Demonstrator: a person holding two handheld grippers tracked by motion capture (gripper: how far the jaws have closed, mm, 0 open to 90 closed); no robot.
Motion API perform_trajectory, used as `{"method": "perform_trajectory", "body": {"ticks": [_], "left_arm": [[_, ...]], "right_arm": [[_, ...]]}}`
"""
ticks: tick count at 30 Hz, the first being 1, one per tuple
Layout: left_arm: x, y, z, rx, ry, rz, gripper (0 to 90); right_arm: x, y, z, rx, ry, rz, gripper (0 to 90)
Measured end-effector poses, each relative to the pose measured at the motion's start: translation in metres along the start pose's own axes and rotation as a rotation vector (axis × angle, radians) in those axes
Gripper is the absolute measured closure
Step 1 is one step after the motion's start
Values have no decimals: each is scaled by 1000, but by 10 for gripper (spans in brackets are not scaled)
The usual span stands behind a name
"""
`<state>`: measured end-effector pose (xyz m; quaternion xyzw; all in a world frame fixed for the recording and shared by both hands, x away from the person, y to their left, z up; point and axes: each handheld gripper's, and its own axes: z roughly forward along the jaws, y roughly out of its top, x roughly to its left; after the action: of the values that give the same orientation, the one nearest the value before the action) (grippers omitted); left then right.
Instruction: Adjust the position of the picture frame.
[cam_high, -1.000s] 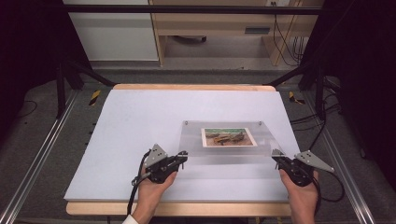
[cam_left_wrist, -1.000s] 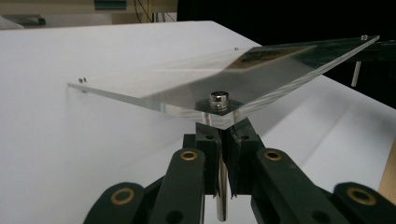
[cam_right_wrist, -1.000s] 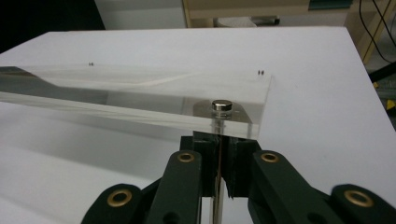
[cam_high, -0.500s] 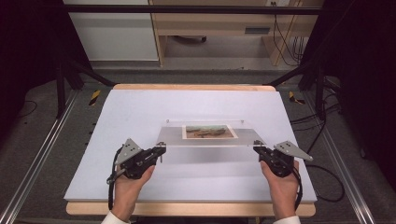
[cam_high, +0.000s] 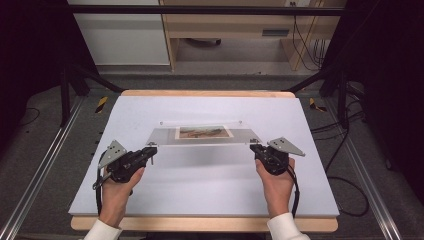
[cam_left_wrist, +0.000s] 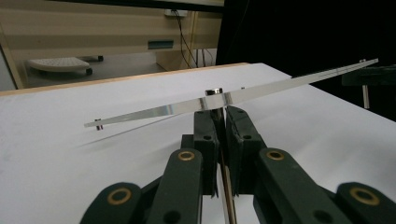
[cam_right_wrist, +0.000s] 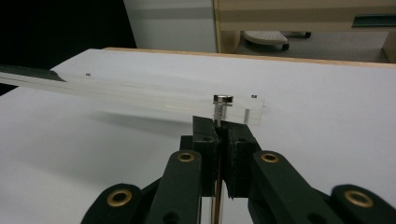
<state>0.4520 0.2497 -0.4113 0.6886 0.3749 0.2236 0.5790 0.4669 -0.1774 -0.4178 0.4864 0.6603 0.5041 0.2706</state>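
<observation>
**Clear frame held in the air by two corner pins**

A white sheet covers the wooden-edged table (cam_high: 200, 95), and behind it stands a pale wooden bench on a grey floor. Above the middle of the sheet hangs the flat transparent acrylic photo frame (cam_high: 200, 135) with a small brownish picture (cam_high: 203, 132) inside. It does not touch the sheet; a soft shadow lies under it.

The left gripper (cam_high: 148, 152) is clenched on the metal corner pin (cam_left_wrist: 214, 93) at the near left corner of the frame. The right gripper (cam_high: 255, 148) is clenched on the same kind of pin (cam_right_wrist: 222, 99) at the near right corner.

I judge the step is carrying the frame level. Both hands should move together at equal height, because only two thin pins bear the plate and a twist could make it slip or tilt.
</observation>
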Motion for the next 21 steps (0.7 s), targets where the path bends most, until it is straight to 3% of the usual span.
{"method": "perform_trajectory", "body": {"ticks": [9, 21], "left_arm": [[16, 0, 26, -7, -8, -8, 826], [20, -17, 26, 46, 13, -51, 835]], "right_arm": [[-9, 1, 16, -1, -36, 13, 850], [-2, -10, 18, 6, -45, -4, 850]]}}
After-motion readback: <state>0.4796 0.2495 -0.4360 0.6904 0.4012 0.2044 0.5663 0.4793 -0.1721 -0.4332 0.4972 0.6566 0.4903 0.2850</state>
